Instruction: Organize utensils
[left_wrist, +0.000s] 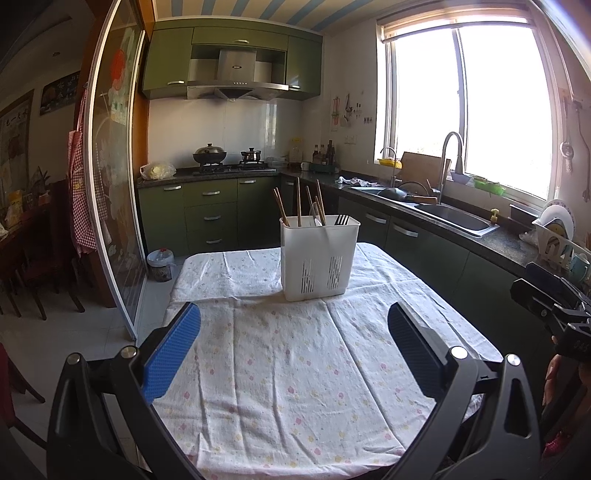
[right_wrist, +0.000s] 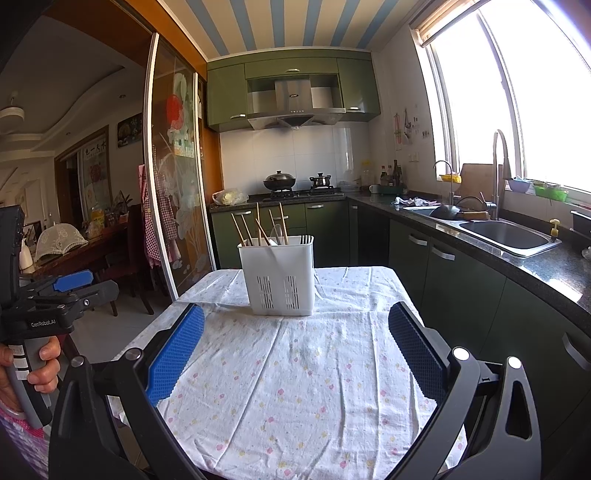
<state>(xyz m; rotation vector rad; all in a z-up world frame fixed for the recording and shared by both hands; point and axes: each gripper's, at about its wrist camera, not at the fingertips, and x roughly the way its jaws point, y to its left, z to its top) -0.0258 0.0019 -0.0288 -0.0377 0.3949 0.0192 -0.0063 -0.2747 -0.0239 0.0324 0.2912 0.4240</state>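
A white plastic utensil holder with slots low on its front stands upright on the tabletop, near the far edge and about in the middle between the two side edges. The table is covered by a white cloth with small pink and yellow flowers, and the cloth has some folds and creases. Several thin wooden chopsticks stick up out of the holder's left part, leaning different ways. A pale spoon-like piece sits with them, but it is hard to see clearly. The black tips of a fork peek out of the holder's right part.

The left gripper, black with blue bumpy pads, is held above the near part of the tabletop. Its two fingers are spread wide apart and nothing is between them. It points at the holder but is well apart from it.

The right gripper looks the same. Its fingers are also spread wide with nothing between them, and it hangs over the near part of the cloth, well apart from the holder.

In the right wrist view, the left gripper shows at the left side, past the table's left edge, and a hand is wrapped around its grey handle.

Behind the table is a kitchen with green cupboards, a steel sink under a bright window, and a black pot on the stove.
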